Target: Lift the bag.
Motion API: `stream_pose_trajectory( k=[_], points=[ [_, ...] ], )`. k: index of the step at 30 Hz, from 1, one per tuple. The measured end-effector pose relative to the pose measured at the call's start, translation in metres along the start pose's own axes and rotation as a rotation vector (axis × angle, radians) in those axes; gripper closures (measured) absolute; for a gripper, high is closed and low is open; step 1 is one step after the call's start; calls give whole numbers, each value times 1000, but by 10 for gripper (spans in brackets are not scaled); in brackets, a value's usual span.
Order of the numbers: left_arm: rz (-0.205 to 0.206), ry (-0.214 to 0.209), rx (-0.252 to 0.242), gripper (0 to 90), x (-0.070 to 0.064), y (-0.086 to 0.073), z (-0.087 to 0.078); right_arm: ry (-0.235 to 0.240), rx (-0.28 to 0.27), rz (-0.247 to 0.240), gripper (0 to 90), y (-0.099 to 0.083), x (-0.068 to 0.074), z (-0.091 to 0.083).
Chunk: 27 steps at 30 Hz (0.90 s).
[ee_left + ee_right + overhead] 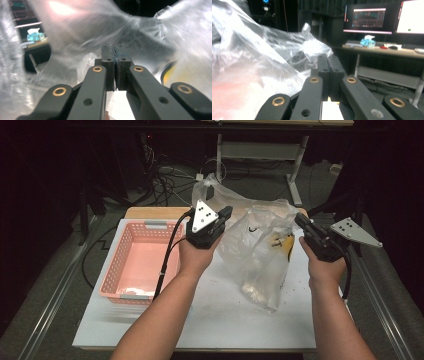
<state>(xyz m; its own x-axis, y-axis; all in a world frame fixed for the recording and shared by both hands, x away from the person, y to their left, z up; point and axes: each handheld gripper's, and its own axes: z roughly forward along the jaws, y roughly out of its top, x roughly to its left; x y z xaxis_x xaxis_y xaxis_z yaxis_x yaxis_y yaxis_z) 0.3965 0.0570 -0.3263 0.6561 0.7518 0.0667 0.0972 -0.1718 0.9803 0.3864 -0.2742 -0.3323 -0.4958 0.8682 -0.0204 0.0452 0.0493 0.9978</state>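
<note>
A clear plastic bag [255,255] hangs over the white table top [220,320], stretched between both grippers. Something yellow and black [280,245] shows through its film. My left gripper [227,213] grips the bag's left upper edge; in the left gripper view its jaws [115,51] stand shut with the film [75,37] pinched between them. At the bag's right upper edge is my right gripper [300,220]. In the right gripper view that gripper [328,60] is shut, and the crumpled plastic [249,55] runs up to its tips.
An empty pink basket [140,260] sits on the table's left half. Cables and a white table frame [260,150] lie on the floor beyond. A desk with lit monitors [367,18] stands farther off in the right gripper view.
</note>
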Motion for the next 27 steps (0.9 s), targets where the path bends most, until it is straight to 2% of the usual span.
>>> stream_pose_trajectory(
  k=[5,12,14,19,21,23,27],
  points=[
    [-33,1,28,726,0,-15,-16,-9,51,1,900,-14,-5,8],
    [-49,8,45,603,-5,-33,-48,-10,104,0,900,-29,-10,16],
    [-72,2,65,567,-7,-36,-58,-12,118,0,900,-32,-11,17],
    [-82,-5,74,467,-19,-50,-82,-23,151,-2,900,-42,-15,18],
    [-66,-23,104,435,-27,-58,-85,-26,169,0,900,-47,-17,18],
    [-87,-54,120,393,-35,-69,-85,-30,183,-3,900,-50,-19,19],
    [-114,-128,191,291,-53,-95,-79,-35,211,-4,900,-60,-22,19]
  ],
)
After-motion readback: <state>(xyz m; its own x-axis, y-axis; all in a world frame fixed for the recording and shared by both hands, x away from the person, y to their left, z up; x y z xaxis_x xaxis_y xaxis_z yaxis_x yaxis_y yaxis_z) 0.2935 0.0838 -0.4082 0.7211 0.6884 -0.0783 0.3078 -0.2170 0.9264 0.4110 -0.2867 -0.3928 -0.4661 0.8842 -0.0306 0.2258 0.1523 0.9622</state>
